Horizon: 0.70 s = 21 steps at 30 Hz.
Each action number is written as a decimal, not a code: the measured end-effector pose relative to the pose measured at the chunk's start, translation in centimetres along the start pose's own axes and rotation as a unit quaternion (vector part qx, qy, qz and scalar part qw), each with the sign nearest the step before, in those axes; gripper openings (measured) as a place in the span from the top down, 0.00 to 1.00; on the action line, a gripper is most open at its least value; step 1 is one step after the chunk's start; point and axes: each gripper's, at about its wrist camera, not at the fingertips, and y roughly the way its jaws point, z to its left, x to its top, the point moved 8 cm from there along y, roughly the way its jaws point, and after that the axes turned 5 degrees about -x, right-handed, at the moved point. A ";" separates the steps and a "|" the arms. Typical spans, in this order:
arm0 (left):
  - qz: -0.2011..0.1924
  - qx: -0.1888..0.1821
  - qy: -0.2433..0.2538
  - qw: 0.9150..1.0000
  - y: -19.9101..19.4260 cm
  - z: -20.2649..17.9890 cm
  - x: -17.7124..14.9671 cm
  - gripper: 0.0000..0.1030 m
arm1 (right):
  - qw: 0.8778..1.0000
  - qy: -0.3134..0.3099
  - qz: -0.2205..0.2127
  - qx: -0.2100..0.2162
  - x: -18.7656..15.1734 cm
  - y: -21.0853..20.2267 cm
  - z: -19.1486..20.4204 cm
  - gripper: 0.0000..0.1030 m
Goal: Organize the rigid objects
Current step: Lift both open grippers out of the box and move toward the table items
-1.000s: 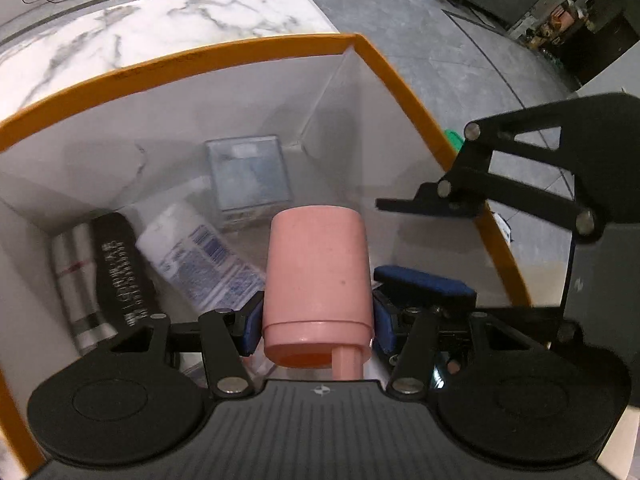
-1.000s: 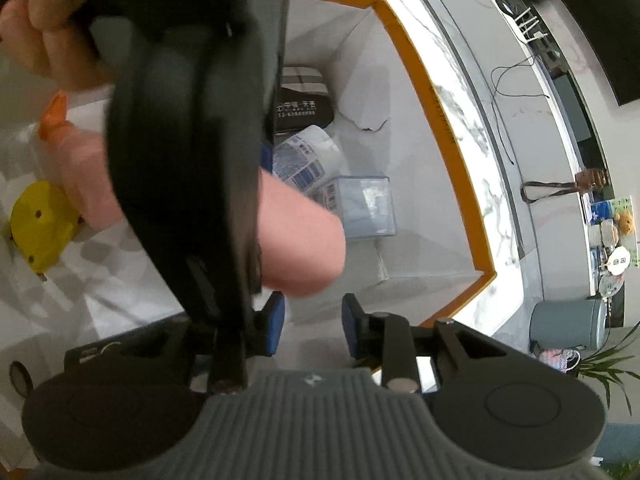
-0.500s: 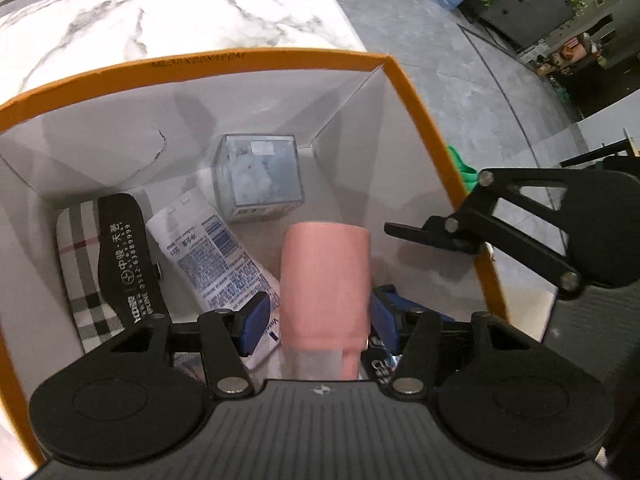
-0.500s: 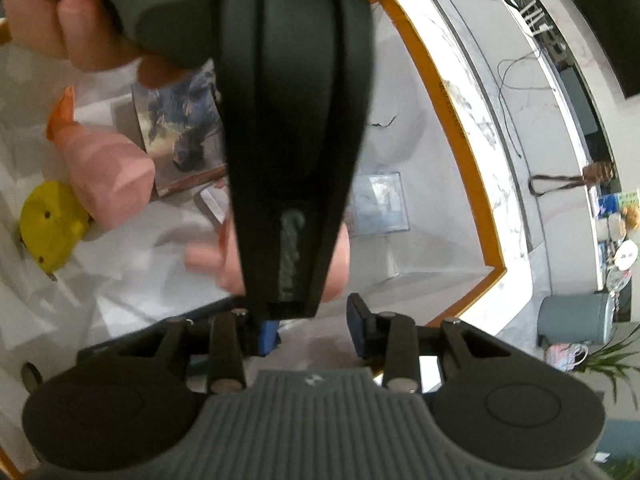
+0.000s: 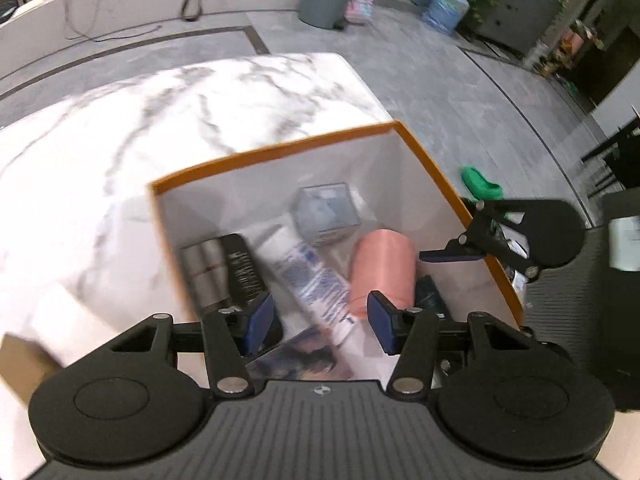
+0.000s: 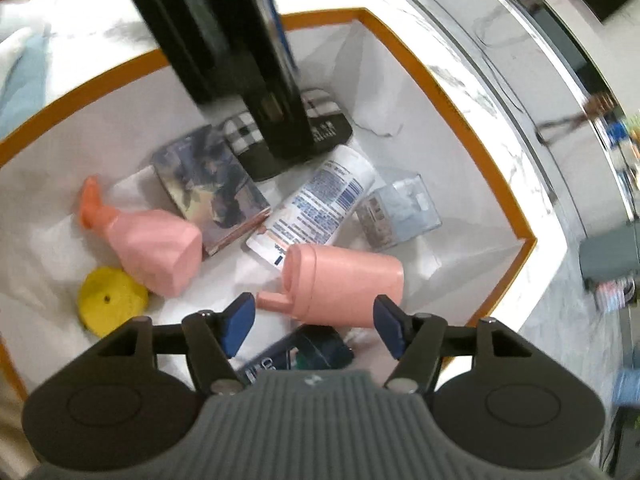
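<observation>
An orange-rimmed white box (image 5: 276, 152) (image 6: 472, 128) stands on a marble table. A pink cylindrical bottle (image 5: 382, 270) (image 6: 346, 286) lies on its side inside it. My left gripper (image 5: 320, 318) is open and empty above the box's near side. My right gripper (image 6: 314, 324) is open and empty just above the pink bottle. It also shows at the box's right rim in the left wrist view (image 5: 520, 236). The left gripper's body (image 6: 224, 52) hangs over the box in the right wrist view.
The box also holds a pink spray bottle (image 6: 144, 240), a yellow disc (image 6: 110, 300), a book (image 6: 212, 188), a white tube (image 6: 316, 208) (image 5: 308, 276), a clear box (image 6: 400, 212) (image 5: 326, 212), a plaid case (image 5: 224, 272) and a dark packet (image 6: 296, 354). Marble tabletop (image 5: 160, 120) lies beyond.
My left gripper opened and let go of the pink bottle, which now lies in the box. The left gripper rose and pulled back. My right gripper opened wider.
</observation>
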 end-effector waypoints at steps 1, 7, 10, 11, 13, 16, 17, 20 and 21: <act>-0.002 0.004 0.002 1.000 -0.5 0.1 0.1 0.40 | 1.000 0.005 0.007 -0.007 -0.6 0.0 0.9 0.36; -0.026 0.033 0.007 0.999 -4.0 1.4 -0.6 0.40 | 0.998 0.016 0.042 -0.037 -1.2 1.3 1.0 0.43; -0.036 0.042 0.011 0.998 -5.3 1.9 -1.1 0.40 | 0.998 0.026 0.050 -0.040 -1.0 1.6 0.6 0.45; -0.038 0.046 0.011 0.998 -5.6 2.2 -1.3 0.40 | 0.997 0.025 0.053 -0.041 -1.0 1.5 0.6 0.45; -0.040 0.052 0.012 0.998 -6.4 3.0 -1.8 0.40 | 0.997 0.019 0.063 -0.050 -1.0 1.5 0.6 0.45; -0.046 0.061 0.009 0.997 -7.3 3.9 -2.3 0.40 | 0.995 0.007 0.078 -0.065 -1.0 1.3 0.9 0.46; -0.047 0.065 0.009 0.997 -7.5 4.3 -2.6 0.40 | 0.994 0.007 0.084 -0.072 -1.1 1.2 0.9 0.46; -0.041 0.076 0.013 0.996 -7.5 5.2 -3.4 0.40 | 0.991 0.002 0.096 -0.093 -1.3 0.9 0.8 0.59; -0.038 0.084 0.015 0.996 -7.5 5.6 -3.8 0.40 | 0.990 0.001 0.098 -0.105 -1.3 0.7 0.7 0.67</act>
